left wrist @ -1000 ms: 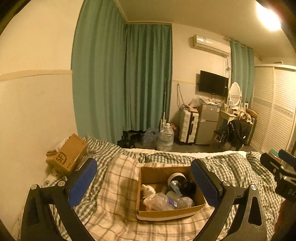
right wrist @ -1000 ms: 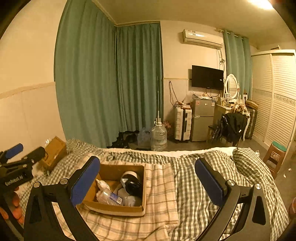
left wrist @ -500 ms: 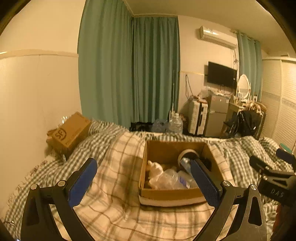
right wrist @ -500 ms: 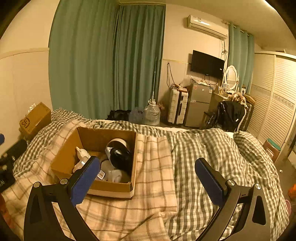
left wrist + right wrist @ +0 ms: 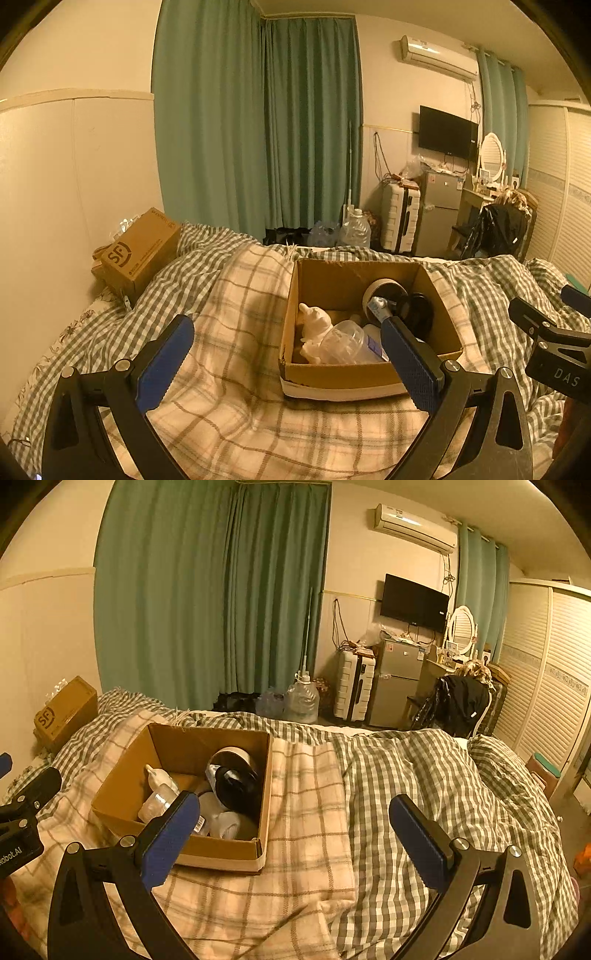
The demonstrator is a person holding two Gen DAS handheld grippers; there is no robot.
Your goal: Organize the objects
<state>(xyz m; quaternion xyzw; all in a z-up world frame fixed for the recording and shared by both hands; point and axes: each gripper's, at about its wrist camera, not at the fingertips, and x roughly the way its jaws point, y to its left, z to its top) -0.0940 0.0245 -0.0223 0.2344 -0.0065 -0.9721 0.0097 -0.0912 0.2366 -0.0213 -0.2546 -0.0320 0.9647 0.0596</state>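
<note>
On the bed, open cardboard box (image 5: 334, 374) of bottles, left gripper (image 5: 291, 363), right gripper (image 5: 295, 836) both wide, empty.

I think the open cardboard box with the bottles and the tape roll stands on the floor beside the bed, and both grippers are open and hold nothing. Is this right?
Not fully. The open cardboard box does not stand on the floor; it rests on the plaid blanket on top of the bed, as the right wrist view shows. The rest is right: the bottles and tape roll are inside, and the left gripper and right gripper are open and hold nothing.
</note>
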